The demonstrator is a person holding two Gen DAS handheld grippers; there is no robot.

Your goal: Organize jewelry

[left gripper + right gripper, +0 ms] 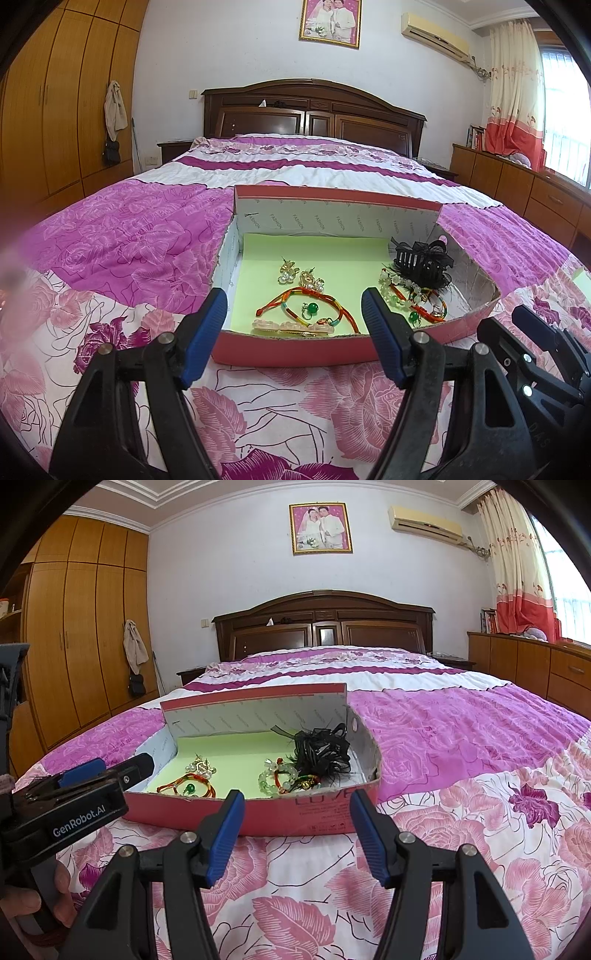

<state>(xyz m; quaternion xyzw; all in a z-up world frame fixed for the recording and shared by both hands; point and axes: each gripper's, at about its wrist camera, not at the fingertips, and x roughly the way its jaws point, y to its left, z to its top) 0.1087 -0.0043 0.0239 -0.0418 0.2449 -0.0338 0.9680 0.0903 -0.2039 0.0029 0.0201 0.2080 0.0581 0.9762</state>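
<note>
Resting on the floral bedspread [122,236], the pink box [288,349] is holding the jewelry [306,306] on green paper. Just before its near wall, the left gripper [294,338] and right gripper [297,836] are hovering, fingers wide apart, gripping nothing.

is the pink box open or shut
Open: the pink box has no lid on it, so the earrings, braided bracelet and black hair claw inside are visible from above.

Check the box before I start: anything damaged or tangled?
Yes. The box's right wall is torn and bent outward. At right, a bead bracelet lies tangled under the black hair clip.
</note>
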